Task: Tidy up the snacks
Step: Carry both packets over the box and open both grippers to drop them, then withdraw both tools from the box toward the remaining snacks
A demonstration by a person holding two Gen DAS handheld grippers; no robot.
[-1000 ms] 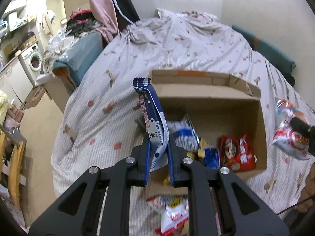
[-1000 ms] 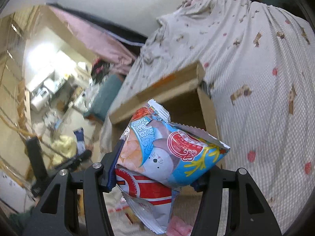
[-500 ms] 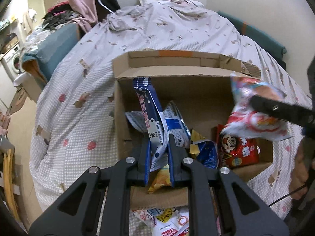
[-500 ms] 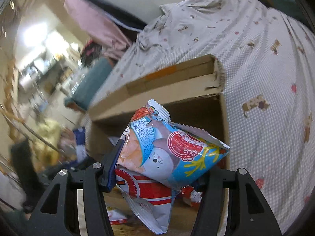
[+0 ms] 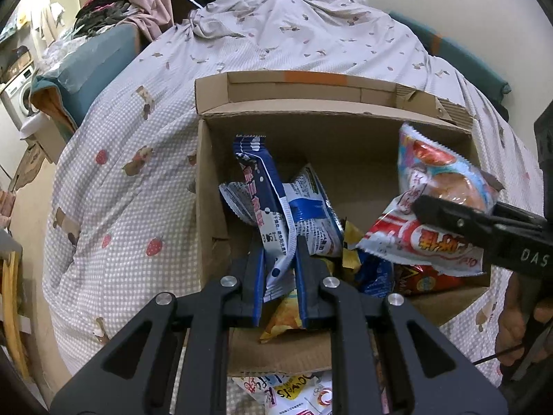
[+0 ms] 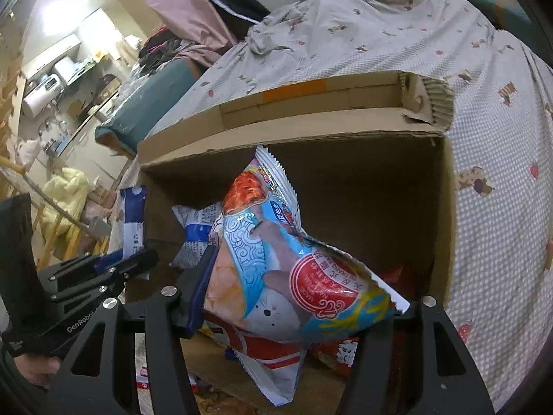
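Two snack packs held over the open cardboard box on the bed — one per hand-held gripper.

The left hand-held gripper is clamped tight on the lower end of a slim blue-and-white packet, which stands upright just inside the box's left wall, probably so it can slide in beside the packs already there. The right hand-held gripper has a puffy pale-blue and red bag between its jaws over the right half; those jaws are easing apart, likely to drop it. Open room lies toward the far wall — the near floor is crowded with packets, and another pack lies on the bed outside the near edge.
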